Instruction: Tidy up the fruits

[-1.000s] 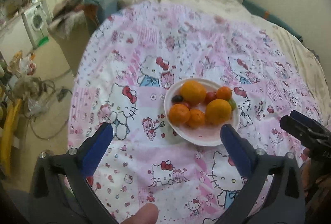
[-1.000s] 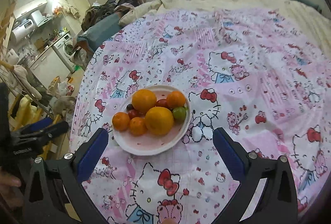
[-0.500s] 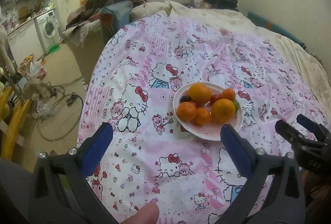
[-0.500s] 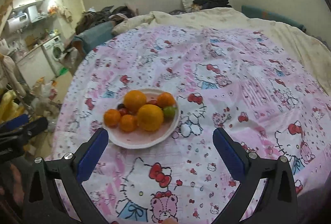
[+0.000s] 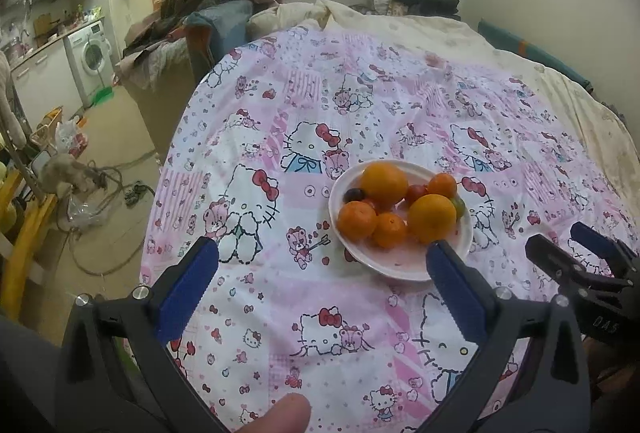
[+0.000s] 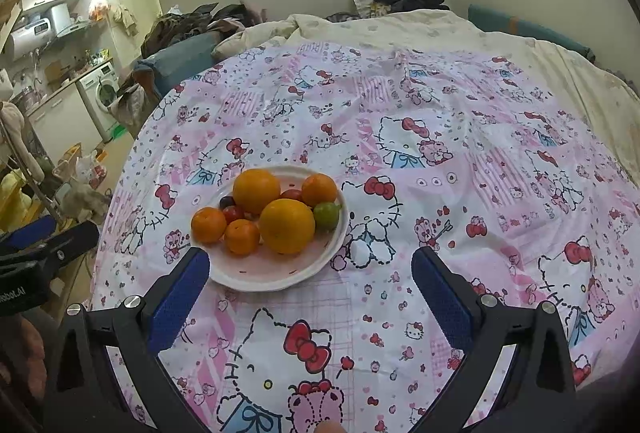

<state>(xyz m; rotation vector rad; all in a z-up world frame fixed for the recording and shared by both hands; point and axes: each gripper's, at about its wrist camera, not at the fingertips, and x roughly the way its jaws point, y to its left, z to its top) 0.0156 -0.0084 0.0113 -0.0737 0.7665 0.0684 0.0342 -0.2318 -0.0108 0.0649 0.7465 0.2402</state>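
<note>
We see a wide bed (image 6: 520, 45) spread with a pink-and-white cartoon-cat patterned sheet (image 6: 460, 161) over a cream quilt that shows at twelve o'clock. Directly on the sheet, at about nine o'clock from its middle, rests a round white shallow plate (image 6: 276, 277) heaped with oranges and smaller fruits.

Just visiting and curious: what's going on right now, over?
Left tool open, right tool open, both empty. Fruit piled on white plate, untouched. Nothing blocking the plate.
</note>
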